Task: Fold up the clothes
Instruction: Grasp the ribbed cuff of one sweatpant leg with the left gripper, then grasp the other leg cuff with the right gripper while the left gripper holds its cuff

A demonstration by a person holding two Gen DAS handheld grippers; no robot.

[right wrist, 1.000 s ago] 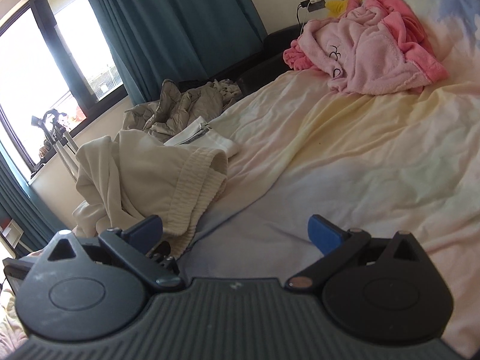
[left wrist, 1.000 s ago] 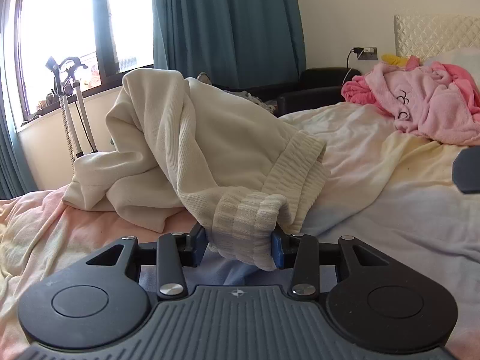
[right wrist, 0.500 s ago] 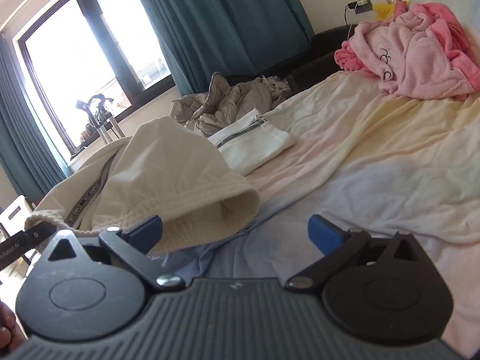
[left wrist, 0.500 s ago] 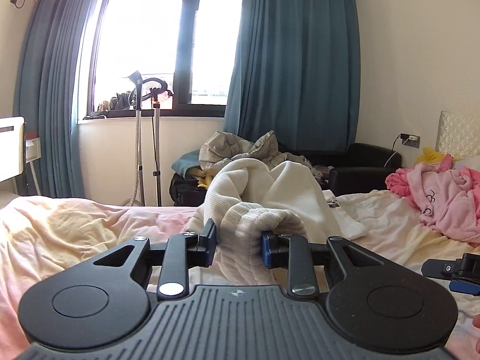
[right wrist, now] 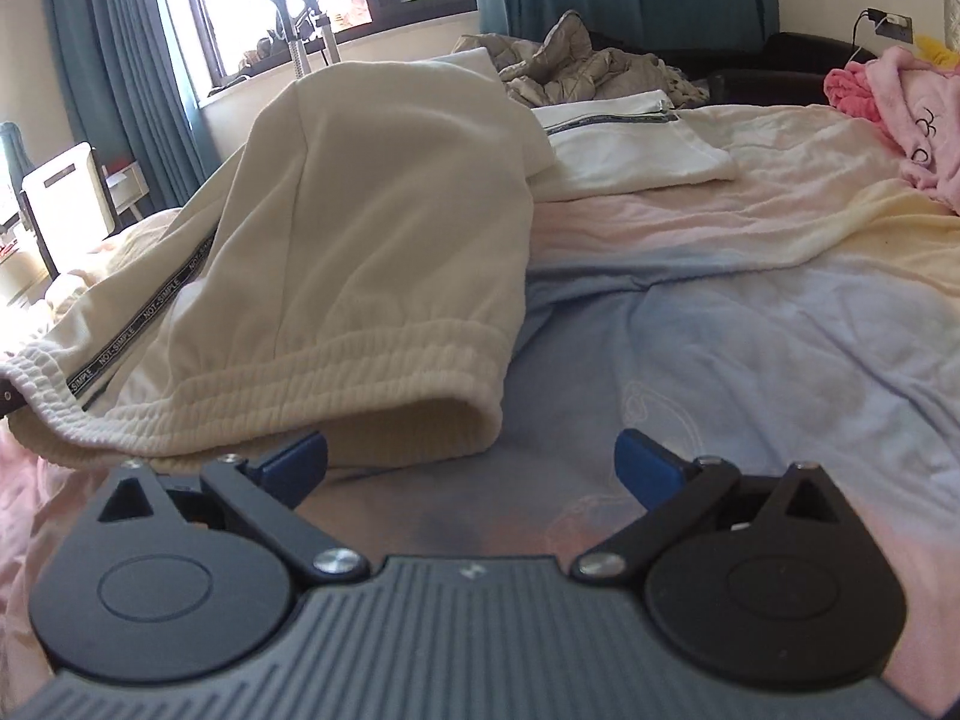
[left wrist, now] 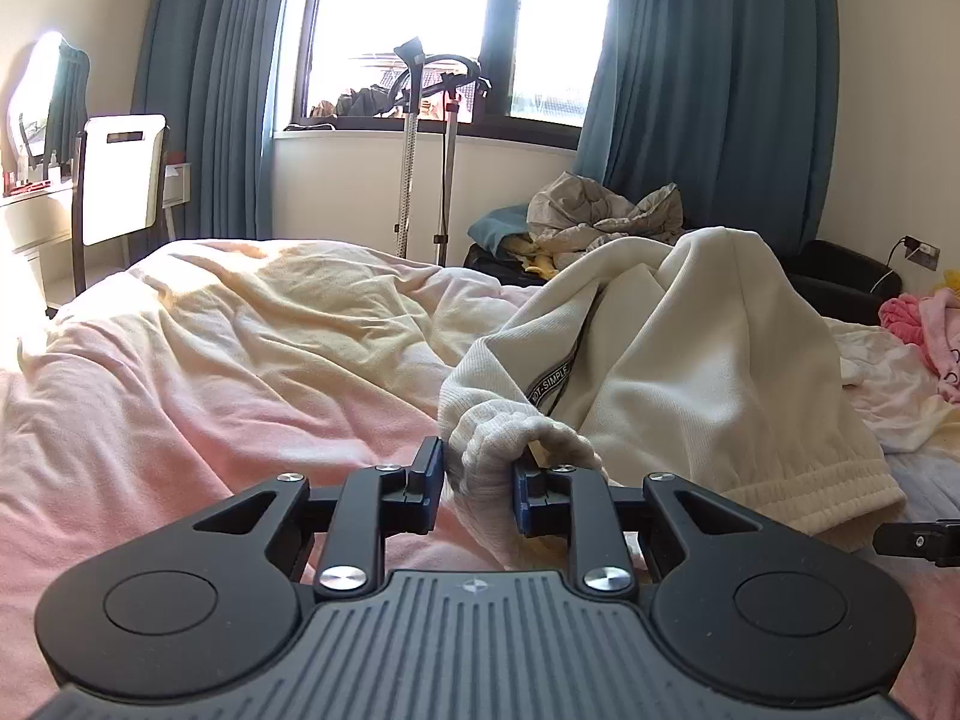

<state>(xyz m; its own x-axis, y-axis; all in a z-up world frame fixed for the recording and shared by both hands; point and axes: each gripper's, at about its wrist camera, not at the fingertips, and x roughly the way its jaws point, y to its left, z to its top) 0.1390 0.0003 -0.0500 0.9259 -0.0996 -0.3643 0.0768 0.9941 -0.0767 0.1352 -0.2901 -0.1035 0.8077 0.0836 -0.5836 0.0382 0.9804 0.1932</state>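
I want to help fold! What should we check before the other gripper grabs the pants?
1. Left gripper shut on the pants' waistband: ok.
2. Right gripper open wide: ok.
3. Right gripper holding nothing: ok.
4. Free waistband end close in front of the right gripper: ok.
5. Pants spread flat: not ok, bunched up.
6. Bed bare beside the pants: ok.

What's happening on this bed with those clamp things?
A person is folding laundry using a hand-held gripper in each hand. The left gripper is clamped on the ribbed waistband of a pair of cream sweatpants, lifting one corner while the rest drapes over the bed. The right gripper has its jaws wide open, holding nothing, just in front of the waistband's other end. A folded white garment lies further back.
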